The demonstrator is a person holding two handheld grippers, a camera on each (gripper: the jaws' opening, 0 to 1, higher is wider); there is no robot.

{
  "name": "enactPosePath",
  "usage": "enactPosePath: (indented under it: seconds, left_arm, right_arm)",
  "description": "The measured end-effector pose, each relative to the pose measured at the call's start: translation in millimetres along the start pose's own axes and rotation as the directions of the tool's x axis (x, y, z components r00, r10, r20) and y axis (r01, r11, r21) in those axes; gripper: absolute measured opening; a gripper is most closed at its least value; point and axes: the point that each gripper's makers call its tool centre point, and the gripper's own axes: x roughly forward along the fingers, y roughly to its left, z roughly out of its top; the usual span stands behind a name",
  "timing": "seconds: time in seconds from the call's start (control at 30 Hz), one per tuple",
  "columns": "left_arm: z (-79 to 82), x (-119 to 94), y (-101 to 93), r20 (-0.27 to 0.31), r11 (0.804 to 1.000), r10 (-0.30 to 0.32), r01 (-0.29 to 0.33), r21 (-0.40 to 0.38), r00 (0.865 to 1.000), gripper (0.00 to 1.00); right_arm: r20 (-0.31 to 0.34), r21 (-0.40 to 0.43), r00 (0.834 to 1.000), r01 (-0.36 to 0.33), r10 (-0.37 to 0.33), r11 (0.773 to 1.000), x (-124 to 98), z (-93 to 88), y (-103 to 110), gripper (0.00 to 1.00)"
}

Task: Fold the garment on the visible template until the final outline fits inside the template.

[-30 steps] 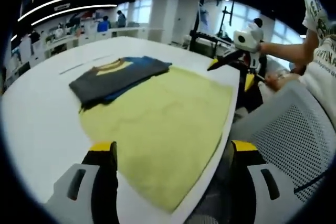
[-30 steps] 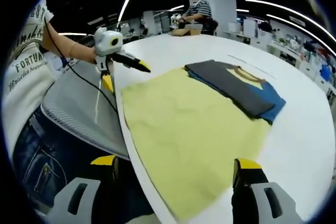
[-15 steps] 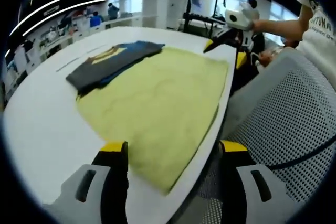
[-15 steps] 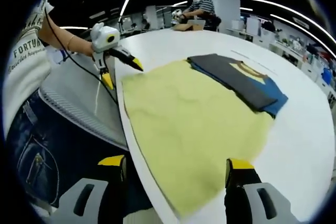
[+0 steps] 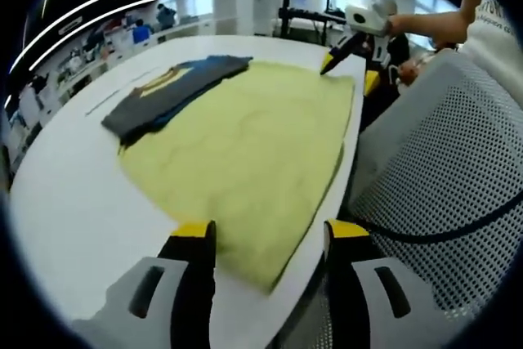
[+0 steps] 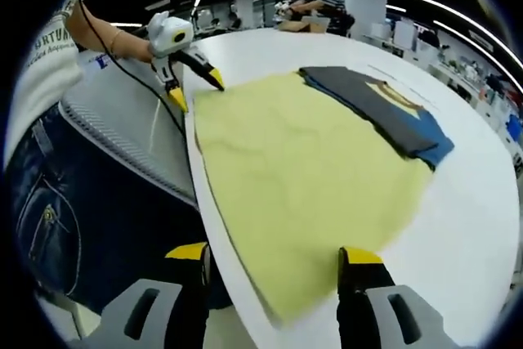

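a: where is the garment point(image 5: 174, 90) lying?

b: it is lying folded on the white table point(image 5: 65, 194), a dark grey and blue piece with a yellow collar, overlapping the far edge of the yellow template point(image 5: 245, 153). in the right gripper view the garment point(image 6: 382, 108) is sitting along the template point(image 6: 302, 169) side away from the person, with part of it hanging past onto the bare table point(image 6: 466, 226).

a: and the grippers?

b: the left gripper point(image 5: 265, 234) is hovering at 1 near corner of the template, its 2 yellow-tipped jaws standing apart with nothing between them. in the right gripper view it point(image 6: 198, 89) is showing at the far corner by the table edge, jaws parted.

a: the right one?

b: the right gripper point(image 6: 274, 255) is hanging over the opposite near corner, jaws also spread and holding nothing. in the left gripper view it point(image 5: 347, 59) is poised at the far corner, jaws apart.

a: anything else?

b: a mesh chair back point(image 5: 433, 169) is standing just beside the table edge, and the person's jeans point(image 6: 57, 210) are showing next to it.
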Motion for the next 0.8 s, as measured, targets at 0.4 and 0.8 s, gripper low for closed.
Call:
enactPosePath:
  seconds: [0.4, 0.8]
  left_arm:
    - [-2.9, 0.5, 0.9, -0.037, 0.996, 0.011, -0.008, 0.091, 0.999, 0.37]
    - [-3.2, 1.3, 0.4, -0.093, 0.994, 0.004, 0.006, 0.107, 0.996, 0.21]
  right_arm:
    - [-0.062, -0.071, 0.998, 0.029, -0.033, 0.997, -0.8, -11.4, -6.2, 0.48]
    - [-0.083, -0.087, 0.996, 0.017, -0.024, 0.996, 0.0, -11.7, -8.2, 0.33]
